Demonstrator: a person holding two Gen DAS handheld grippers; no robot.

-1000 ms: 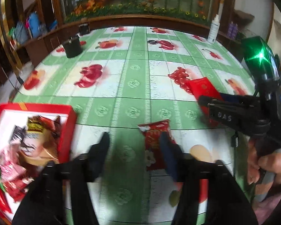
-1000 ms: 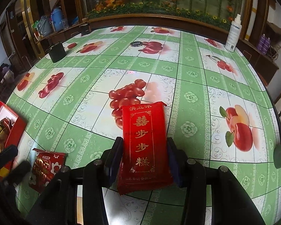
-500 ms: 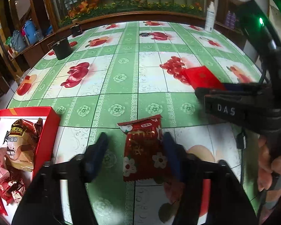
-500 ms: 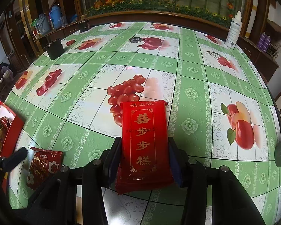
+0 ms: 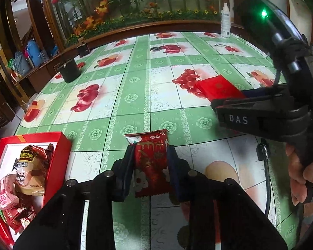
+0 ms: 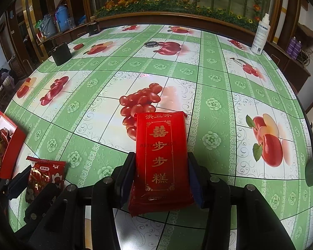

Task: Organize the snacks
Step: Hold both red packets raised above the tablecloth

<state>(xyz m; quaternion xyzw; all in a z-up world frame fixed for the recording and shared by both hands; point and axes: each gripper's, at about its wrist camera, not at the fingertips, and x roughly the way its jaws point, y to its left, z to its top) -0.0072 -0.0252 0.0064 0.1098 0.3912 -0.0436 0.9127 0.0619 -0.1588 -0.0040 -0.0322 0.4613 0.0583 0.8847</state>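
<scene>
A small red snack packet [image 5: 151, 166] lies on the green fruit-print tablecloth. My left gripper [image 5: 150, 149] straddles it, jaws closing, and both pads press its sides. In the right wrist view the same packet [image 6: 46, 173] shows at lower left between the left fingers. A long red packet with gold characters [image 6: 160, 145] rests flat on the cloth, and my right gripper [image 6: 161, 155] is shut on its two long sides. The left wrist view shows that long packet [image 5: 219, 87] at the right. A red box [image 5: 58, 162] holding several wrapped snacks stands at the left.
A black container [image 5: 68, 70] and a smaller black box [image 5: 83, 50] stand at the far left of the table. A white spray bottle [image 5: 225, 20] is at the far right edge. A person's hand [image 5: 300, 170] holds the right gripper's handle.
My left gripper slid right until the small red packet lay between its fingers, then narrowed from wide apart onto the packet. The right gripper and the long red packet kept still.
</scene>
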